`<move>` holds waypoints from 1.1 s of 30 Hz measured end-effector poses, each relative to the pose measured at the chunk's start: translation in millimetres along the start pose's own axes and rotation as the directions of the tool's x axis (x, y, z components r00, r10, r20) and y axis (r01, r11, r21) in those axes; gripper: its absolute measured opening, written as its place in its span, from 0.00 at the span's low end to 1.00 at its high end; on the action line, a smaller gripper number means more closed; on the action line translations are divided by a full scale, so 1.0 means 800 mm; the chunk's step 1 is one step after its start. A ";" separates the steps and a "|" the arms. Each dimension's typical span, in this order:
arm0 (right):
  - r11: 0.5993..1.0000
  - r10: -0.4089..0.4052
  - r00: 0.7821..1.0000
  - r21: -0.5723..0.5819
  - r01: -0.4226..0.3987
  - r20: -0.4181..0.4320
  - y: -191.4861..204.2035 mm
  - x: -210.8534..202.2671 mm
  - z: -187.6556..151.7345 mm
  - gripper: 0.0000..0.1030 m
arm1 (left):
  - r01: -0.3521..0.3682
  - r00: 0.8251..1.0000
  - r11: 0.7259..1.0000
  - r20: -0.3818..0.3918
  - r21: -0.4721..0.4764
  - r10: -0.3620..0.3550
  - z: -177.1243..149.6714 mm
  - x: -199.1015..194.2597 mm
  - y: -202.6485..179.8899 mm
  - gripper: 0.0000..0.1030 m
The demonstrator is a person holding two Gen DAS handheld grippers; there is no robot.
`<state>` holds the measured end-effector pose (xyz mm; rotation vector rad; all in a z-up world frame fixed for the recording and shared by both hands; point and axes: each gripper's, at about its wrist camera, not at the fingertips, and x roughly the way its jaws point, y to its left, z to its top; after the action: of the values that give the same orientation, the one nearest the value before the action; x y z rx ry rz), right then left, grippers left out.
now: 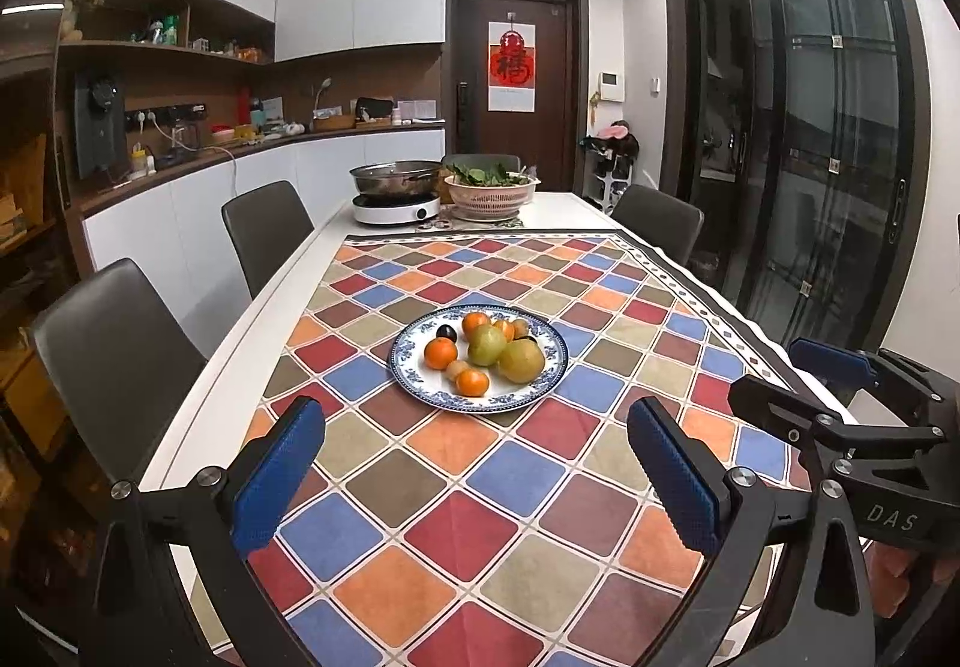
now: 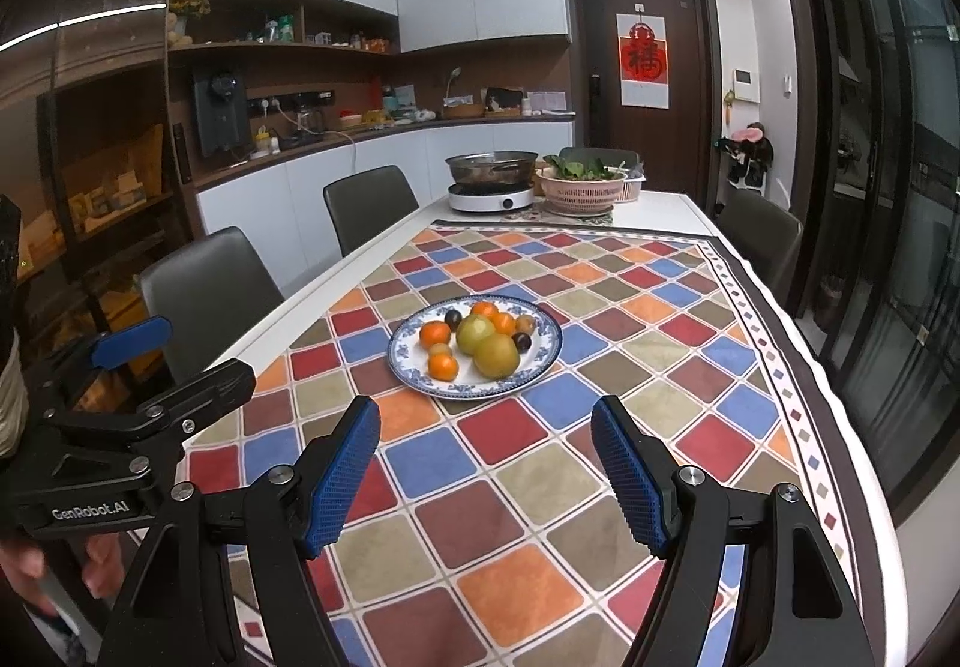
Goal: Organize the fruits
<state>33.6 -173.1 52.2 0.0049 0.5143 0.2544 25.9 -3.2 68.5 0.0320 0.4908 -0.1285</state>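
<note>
A blue-and-white plate (image 1: 555,367) (image 2: 549,349) sits mid-table on the checked cloth. It holds two large green-yellow fruits (image 1: 521,361) (image 2: 496,356), several oranges (image 1: 440,353) (image 2: 435,334), dark plums (image 1: 446,332) (image 2: 522,342) and small brown fruits. My left gripper (image 1: 477,478) is open and empty, above the cloth in front of the plate. My right gripper (image 2: 486,478) is open and empty too, in front of the plate. The right gripper also shows at the right of the left wrist view (image 1: 840,397). The left gripper shows at the left of the right wrist view (image 2: 138,373).
A steel pot on a white induction cooker (image 1: 396,208) (image 2: 492,196) and a pink basket of greens (image 1: 492,193) (image 2: 579,190) stand at the table's far end. Grey chairs (image 1: 114,361) (image 2: 207,283) line the left side, one (image 1: 660,220) on the right.
</note>
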 end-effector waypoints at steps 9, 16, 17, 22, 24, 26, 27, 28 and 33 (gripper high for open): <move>1.000 -0.001 1.000 -0.002 0.001 0.010 0.002 -0.006 -0.002 0.71 | -0.012 1.000 1.000 0.018 -0.003 0.012 0.002 -0.012 0.003 1.00; 1.000 0.004 1.000 -0.003 -0.004 0.012 0.002 -0.009 -0.003 0.71 | -0.007 0.999 1.000 0.038 -0.007 0.007 0.002 -0.015 0.004 1.00; 1.000 0.004 1.000 -0.003 -0.004 0.012 0.002 -0.009 -0.003 0.71 | -0.002 0.999 1.000 0.036 -0.006 0.002 0.002 -0.014 0.004 1.00; 1.000 0.006 1.000 -0.002 -0.006 0.010 0.003 -0.009 -0.003 0.71 | 0.012 0.999 1.000 0.032 -0.005 -0.012 0.001 -0.014 0.003 1.00; 1.000 0.006 1.000 -0.001 -0.006 0.009 0.003 -0.009 -0.003 0.71 | 0.011 0.999 1.000 0.031 -0.006 -0.011 0.000 -0.014 0.003 1.00; 1.000 0.003 1.000 -0.001 -0.003 0.010 0.004 -0.010 -0.004 0.71 | 0.012 0.999 1.000 0.030 -0.006 -0.012 0.000 -0.013 0.003 1.00; 1.000 0.003 1.000 -0.001 -0.003 0.009 0.005 -0.010 -0.004 0.71 | 0.011 0.999 1.000 0.030 -0.006 -0.011 0.000 -0.013 0.003 1.00; 1.000 0.004 1.000 -0.002 -0.004 0.008 0.005 -0.010 -0.004 0.71 | 0.009 1.000 1.000 0.029 -0.006 -0.009 -0.001 -0.012 0.002 1.00; 1.000 0.004 1.000 -0.002 -0.004 0.008 0.005 -0.009 -0.005 0.71 | 0.006 1.000 1.000 0.023 -0.012 -0.006 -0.004 -0.010 0.003 1.00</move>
<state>24.4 -171.6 52.6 0.0053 0.5062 0.2588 17.4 0.0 69.3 0.0174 0.4691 -0.1315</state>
